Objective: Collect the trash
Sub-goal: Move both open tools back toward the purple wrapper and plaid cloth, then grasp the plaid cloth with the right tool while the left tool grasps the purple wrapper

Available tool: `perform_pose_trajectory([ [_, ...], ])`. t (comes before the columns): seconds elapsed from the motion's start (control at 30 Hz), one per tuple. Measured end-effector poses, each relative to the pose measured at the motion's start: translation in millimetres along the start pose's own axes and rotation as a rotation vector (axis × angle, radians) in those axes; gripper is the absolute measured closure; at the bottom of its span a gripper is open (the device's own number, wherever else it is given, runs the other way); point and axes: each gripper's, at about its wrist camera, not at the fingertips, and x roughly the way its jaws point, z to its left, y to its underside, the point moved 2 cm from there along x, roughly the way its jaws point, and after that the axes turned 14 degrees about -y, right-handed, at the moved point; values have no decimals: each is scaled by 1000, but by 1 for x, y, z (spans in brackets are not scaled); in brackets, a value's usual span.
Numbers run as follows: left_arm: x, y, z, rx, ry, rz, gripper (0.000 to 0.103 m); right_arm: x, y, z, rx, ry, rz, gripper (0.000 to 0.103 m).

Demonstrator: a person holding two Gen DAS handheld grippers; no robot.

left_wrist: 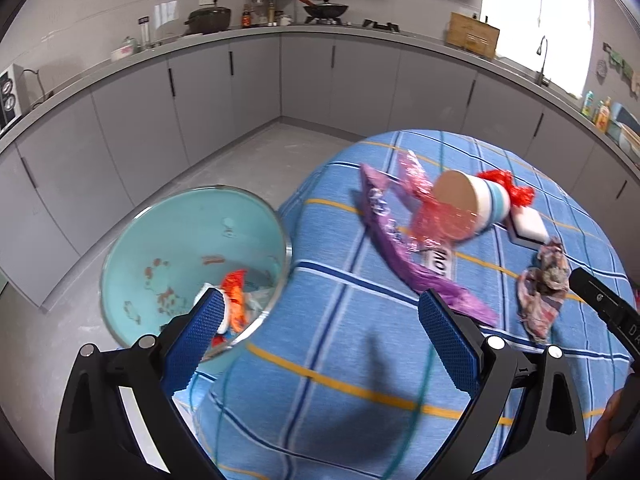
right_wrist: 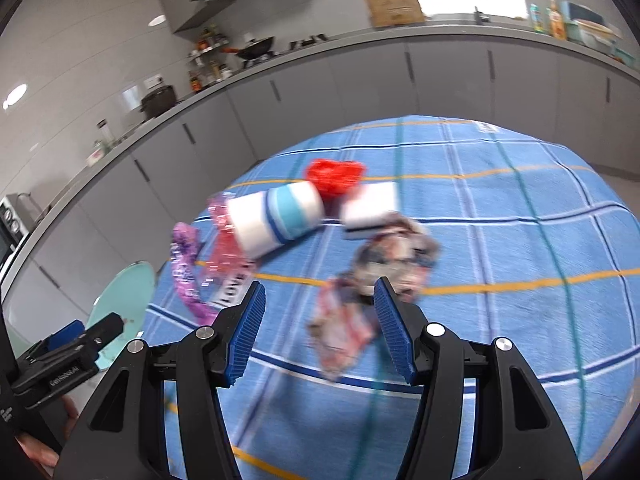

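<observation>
- Two tools, both with jaws apart and holding nothing: left tool [left_wrist: 320, 312] above the table by the bin [left_wrist: 192, 264], right tool [right_wrist: 318, 322] aimed at the crumpled wrapper [right_wrist: 376, 272].
- Step, by my reading: reaching for the next scrap; some already lies in the bin.
- Next: lower the right tool, straddle the wrapper, close.
- Paper cup [right_wrist: 280, 216], purple wrapper [left_wrist: 404, 256] and red scrap [right_wrist: 336, 174] remain on the blue checked table [right_wrist: 520, 264].
- Grey kitchen cabinets behind.

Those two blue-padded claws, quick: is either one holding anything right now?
Left gripper: open, holding nothing, above the blue checked tablecloth.
Right gripper: open, holding nothing; a crumpled red-and-white wrapper lies on the cloth beyond its fingertips.
</observation>
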Motion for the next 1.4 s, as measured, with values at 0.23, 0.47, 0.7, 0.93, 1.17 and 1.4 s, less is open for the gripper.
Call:
perform_pose_trajectory([
  [0.23, 0, 5, -27, 29, 29, 16, 7, -12, 1, -34, 52, 52, -6, 46],
  [0.47, 12, -1, -35, 4, 20, 45, 8, -3, -6, -47, 89, 47, 14, 41],
  [0.7, 30, -15, -42, -35, -4, 72, 9, 22, -18, -50, 105, 42, 51, 40],
  [0.93, 44, -22, -59, -22, -19, 82, 12, 32, -20, -56, 123, 46, 63, 40],
  [1.17, 58, -20, -74, -1, -28, 103, 18, 44, -22, -62, 131, 56, 90, 40],
  [1.4, 67, -17, -82, 18, -36, 113, 27, 57, -18, -61, 133, 70, 119, 40],
])
